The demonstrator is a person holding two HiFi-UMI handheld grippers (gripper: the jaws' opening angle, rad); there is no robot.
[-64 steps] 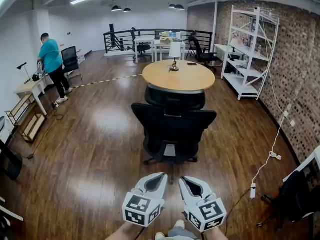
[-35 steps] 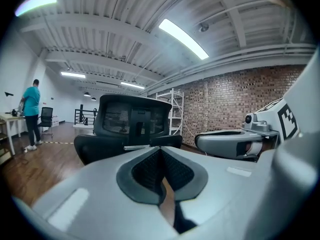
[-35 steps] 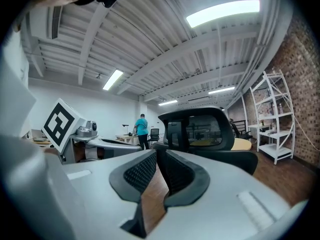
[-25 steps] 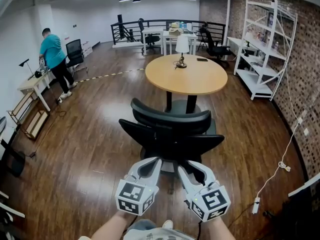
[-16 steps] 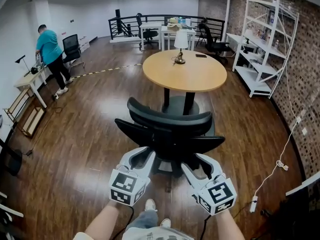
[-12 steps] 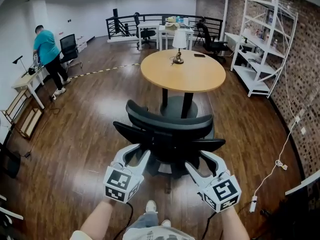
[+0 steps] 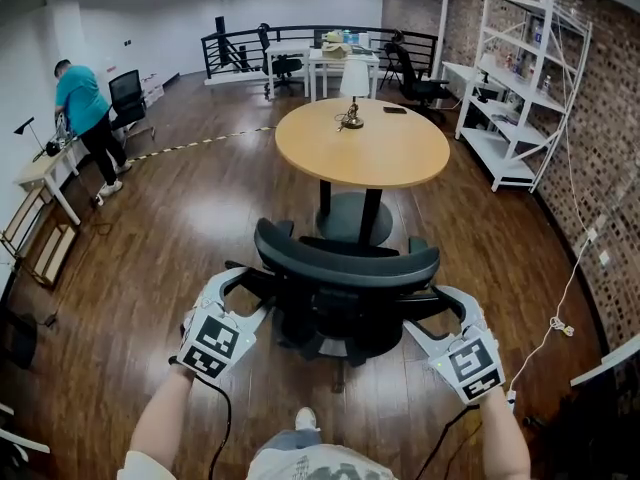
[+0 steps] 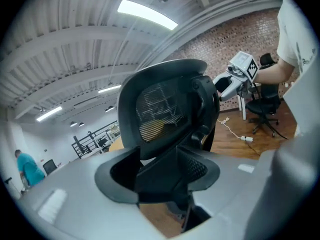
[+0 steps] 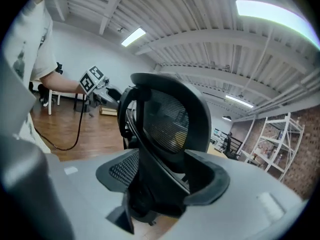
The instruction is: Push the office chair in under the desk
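Fingers on left gripper (image 7: 245, 293) and right gripper (image 7: 432, 313) just opened wide, straddling the office chair (image 7: 345, 265) back's edges, lower middle. Next: grip, then shove toward the counter (image 7: 362, 148).

Chair (image 7: 345, 288) stands at centre, back nearest the viewer. Desk (image 7: 362, 148) stands at 12 o'clock behind it, the chair near the desk's base. Lamp (image 7: 350, 86) sits on the desk's far side. Shelf (image 7: 510, 78) stands at 2 o'clock along the wall. Person (image 7: 85, 118) stands at 10 o'clock, beside a side table (image 7: 40, 173).
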